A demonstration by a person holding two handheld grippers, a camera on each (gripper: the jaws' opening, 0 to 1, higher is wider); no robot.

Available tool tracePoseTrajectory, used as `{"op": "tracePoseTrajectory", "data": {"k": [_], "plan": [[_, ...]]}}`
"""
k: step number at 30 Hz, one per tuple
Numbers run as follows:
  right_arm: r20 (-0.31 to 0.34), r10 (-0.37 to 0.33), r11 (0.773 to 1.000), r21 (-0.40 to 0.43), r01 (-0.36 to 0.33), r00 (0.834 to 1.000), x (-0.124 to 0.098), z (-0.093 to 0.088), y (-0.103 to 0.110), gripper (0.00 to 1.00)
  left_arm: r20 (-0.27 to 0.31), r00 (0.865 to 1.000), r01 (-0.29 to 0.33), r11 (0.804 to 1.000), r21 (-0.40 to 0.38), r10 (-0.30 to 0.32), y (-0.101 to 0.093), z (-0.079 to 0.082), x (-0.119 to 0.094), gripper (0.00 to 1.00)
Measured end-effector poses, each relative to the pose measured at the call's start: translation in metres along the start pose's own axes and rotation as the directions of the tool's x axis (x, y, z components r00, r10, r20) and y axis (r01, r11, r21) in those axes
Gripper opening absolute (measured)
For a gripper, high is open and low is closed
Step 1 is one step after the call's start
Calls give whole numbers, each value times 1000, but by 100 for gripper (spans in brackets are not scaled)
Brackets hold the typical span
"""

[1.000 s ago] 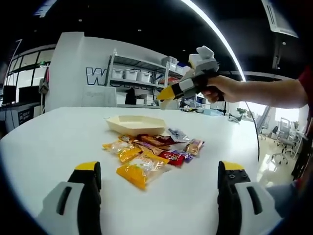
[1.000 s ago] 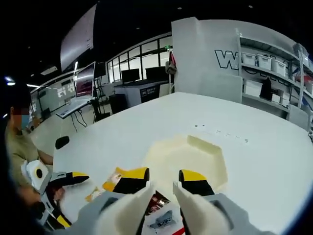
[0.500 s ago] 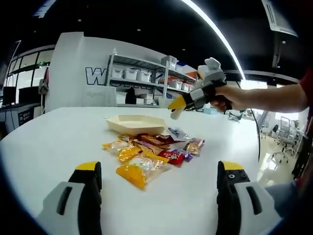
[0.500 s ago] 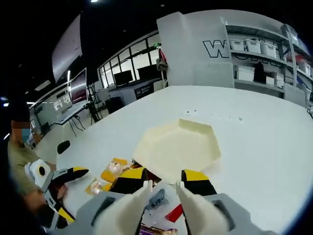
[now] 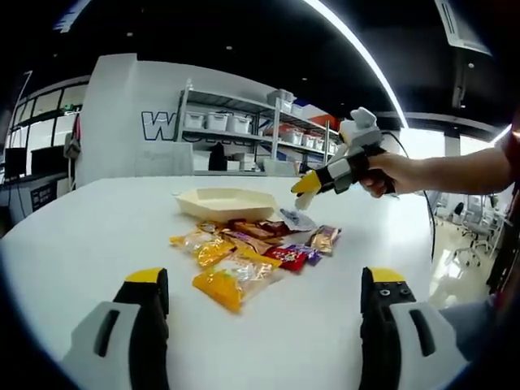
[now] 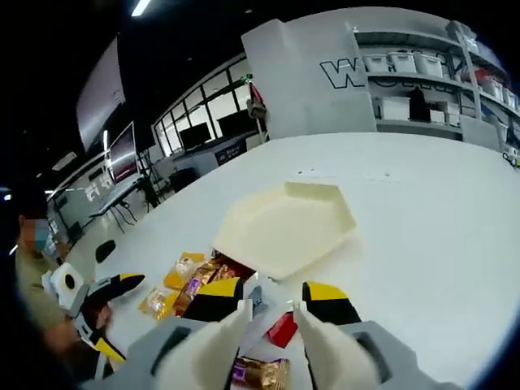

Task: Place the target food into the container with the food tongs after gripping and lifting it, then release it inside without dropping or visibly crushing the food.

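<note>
You held the right gripper (image 6: 271,313) above the heap of snack packets (image 6: 215,284), with white tong blades fixed along its jaws and pointing down at the pile. The blades stood a little apart with nothing between them, so the tool was released and not yet gripping. In my judgement you had it there to line up on one packet before closing. Which packet was the target I could not tell. A silvery packet (image 6: 258,299) and a red packet (image 6: 283,328) lay right under the blade tips, and a brown packet (image 6: 260,374) lay nearer you between the blades.

The tray (image 6: 284,226) sat just beyond the heap, ahead of your right tool, pale, six-sided and with no food in it. It touched or nearly touched the far packets, which kept the carry short.

Your left gripper (image 5: 264,284) rested low over the table (image 5: 73,244) with its jaws wide apart and nothing in them. It was well back from the pile, seemingly parked out of the way. Ahead of it an orange packet (image 5: 223,286) lay nearest, with the other packets and the tray behind.

On the wall behind the shelves (image 5: 236,134), large letters began with "W" and the rest was hidden. Print on the packets was too small to read.
</note>
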State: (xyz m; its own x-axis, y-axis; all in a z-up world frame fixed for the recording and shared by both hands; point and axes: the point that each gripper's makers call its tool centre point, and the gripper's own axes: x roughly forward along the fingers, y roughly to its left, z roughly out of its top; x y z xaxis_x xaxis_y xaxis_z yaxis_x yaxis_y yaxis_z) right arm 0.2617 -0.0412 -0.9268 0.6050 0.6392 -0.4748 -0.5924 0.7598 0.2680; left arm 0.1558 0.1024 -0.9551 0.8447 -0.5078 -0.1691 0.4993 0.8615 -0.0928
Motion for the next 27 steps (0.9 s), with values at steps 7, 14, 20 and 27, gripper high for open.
{"op": "tracePoseTrajectory", "data": {"k": [7, 14, 20, 27], "plan": [[12, 83, 992, 95, -84, 996, 8, -3, 5, 24, 63, 998, 33, 998, -57, -29, -17, 20, 3, 98], [43, 144, 975, 162, -149, 989, 5, 1, 3, 24, 37, 996, 77, 997, -10, -77, -51, 37, 26, 98], [58, 181, 963, 195, -189, 982, 8, -4, 7, 24, -5, 983, 183, 983, -31, -184, -93, 32, 65, 96], [82, 244, 937, 238, -257, 966, 1, -8, 22, 24, -70, 968, 235, 968, -90, -242, -116, 13, 104, 97]]}}
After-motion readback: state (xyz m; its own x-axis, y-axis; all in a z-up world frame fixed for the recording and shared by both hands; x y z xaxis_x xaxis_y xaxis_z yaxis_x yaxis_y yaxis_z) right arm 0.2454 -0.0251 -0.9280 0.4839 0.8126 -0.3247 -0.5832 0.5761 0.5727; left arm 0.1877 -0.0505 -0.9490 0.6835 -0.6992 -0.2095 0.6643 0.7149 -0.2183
